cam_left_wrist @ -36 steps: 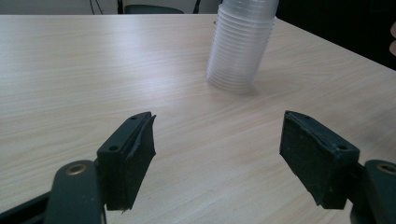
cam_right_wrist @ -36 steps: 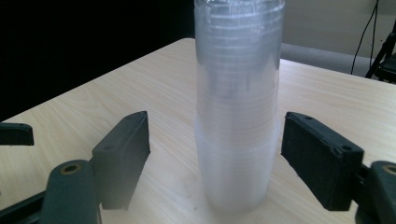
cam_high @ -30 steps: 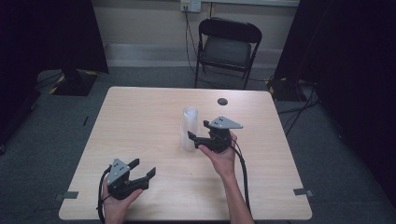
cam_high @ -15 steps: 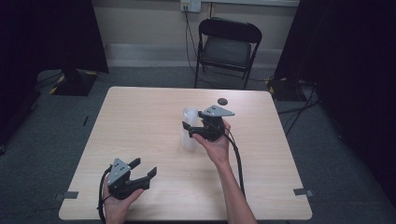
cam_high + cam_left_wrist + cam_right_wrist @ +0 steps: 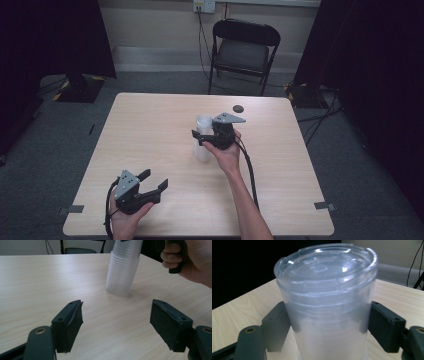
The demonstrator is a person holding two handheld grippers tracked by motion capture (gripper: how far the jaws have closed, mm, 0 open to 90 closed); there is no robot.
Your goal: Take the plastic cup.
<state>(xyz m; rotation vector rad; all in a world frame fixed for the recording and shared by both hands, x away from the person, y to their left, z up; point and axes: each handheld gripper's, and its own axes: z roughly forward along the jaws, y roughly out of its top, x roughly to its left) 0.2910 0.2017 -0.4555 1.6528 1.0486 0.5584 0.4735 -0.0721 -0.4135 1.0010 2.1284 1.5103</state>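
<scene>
A stack of clear plastic cups (image 5: 202,140) stands upside down near the middle of the wooden table (image 5: 150,125). My right gripper (image 5: 196,139) reaches the stack from the right, near its top. In the right gripper view the stack (image 5: 324,302) sits between the two black jaws of this gripper (image 5: 328,325), which are spread wide, one on each side; I cannot tell whether they touch it. My left gripper (image 5: 156,179) rests open near the table's front left, holding nothing. In the left gripper view it (image 5: 116,322) points at the stack (image 5: 123,270) from a distance.
A small dark disc (image 5: 238,108) lies on the table beyond the right hand. A black folding chair (image 5: 242,50) stands behind the far edge. Bare tabletop spreads left of the stack and between the two grippers.
My right gripper has moved left and slightly away from the person, bringing its jaws around the cup stack. The left gripper has stayed in place.
</scene>
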